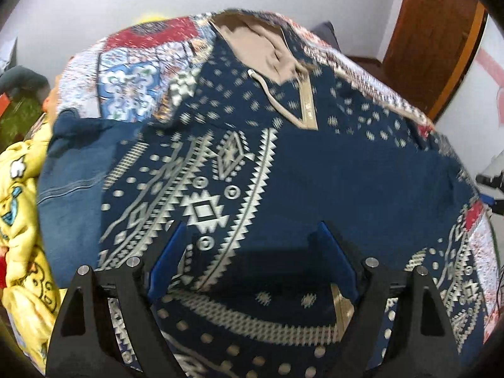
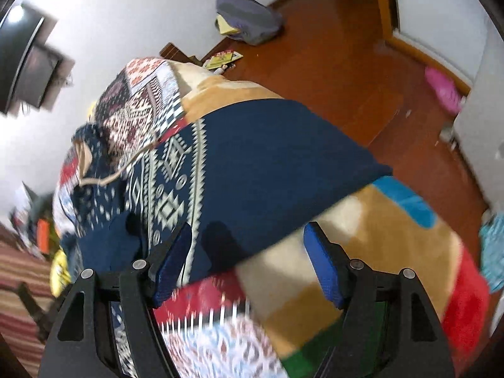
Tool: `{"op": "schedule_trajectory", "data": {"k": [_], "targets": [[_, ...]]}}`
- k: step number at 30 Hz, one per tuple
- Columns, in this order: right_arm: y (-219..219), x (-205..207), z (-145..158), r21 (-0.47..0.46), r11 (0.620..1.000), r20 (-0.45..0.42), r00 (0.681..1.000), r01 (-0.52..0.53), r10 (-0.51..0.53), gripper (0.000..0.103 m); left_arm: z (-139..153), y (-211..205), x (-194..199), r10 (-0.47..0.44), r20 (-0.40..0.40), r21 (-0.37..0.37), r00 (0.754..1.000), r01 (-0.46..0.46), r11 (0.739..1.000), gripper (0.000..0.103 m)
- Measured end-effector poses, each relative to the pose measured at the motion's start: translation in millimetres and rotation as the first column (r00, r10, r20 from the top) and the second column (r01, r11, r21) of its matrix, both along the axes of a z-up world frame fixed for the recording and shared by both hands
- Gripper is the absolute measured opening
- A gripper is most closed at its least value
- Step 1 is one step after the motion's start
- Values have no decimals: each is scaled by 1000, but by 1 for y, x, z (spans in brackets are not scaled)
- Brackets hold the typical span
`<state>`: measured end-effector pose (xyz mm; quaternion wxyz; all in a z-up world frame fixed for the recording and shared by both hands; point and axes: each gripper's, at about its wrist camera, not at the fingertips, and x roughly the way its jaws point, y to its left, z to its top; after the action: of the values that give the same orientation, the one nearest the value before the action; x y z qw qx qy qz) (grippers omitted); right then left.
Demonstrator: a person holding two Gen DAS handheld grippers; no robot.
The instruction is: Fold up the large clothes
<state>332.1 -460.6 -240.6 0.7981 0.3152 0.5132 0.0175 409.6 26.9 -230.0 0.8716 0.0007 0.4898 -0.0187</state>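
Note:
A navy hoodie [image 1: 330,173] with cream geometric patterns and a beige-lined hood [image 1: 261,47] lies spread on a patchwork bedspread [image 1: 132,75]. My left gripper [image 1: 252,242] is open just above the hoodie's lower part, its blue pads apart, nothing between them. In the right wrist view the hoodie [image 2: 267,163] lies with a plain navy part folded across it, its edge near the bed's side. My right gripper [image 2: 249,245] is open over that navy edge and a tan blanket [image 2: 362,239], holding nothing.
A yellow printed garment [image 1: 22,220] is heaped at the bed's left side. The blanket has red, teal and green patches. Beyond the bed is a wooden floor [image 2: 330,63] with a grey bag [image 2: 249,15], a pink object [image 2: 441,88] and a wooden door [image 1: 434,31].

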Motion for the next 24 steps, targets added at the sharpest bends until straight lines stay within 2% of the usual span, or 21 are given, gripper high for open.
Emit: {"op": "schedule_trajectory", "data": {"k": [3,6,8,10,13,17,21,24], "targets": [[-5,11,-8,12,999,16,999,36,-36,61,-12,-5,8,-6,-23,4,1000,6,1000,84],[-9,21,-13,1,997,18,997,77,-77,43,-23,-7,13,-2,-40,3,999,2,1000,84],[-15,25,-13,4,994,30,993,111,-111,17,-25,-6,13,6,-39,-6,999,-6,1000,84],[-18,28,-11,11,993,40,992,117,-118,10,-24,-5,11,8,-36,-7,999,-9,1000,84],[-18,23,8,-22,991,90,988,129,-126,8,-19,-5,6,3,-31,9,1000,-3,1000,84],[-4,12,55,-118,988,203,977,96,-70,8,-7,-5,-9,-17,-7,34,1000,17,999,84],[19,-4,108,-191,978,326,945,90,-23,7,10,-3,-27,-39,30,36,999,38,999,84],[48,-21,149,-228,970,431,902,79,27,7,30,3,-42,-36,78,16,996,35,999,84]]}}
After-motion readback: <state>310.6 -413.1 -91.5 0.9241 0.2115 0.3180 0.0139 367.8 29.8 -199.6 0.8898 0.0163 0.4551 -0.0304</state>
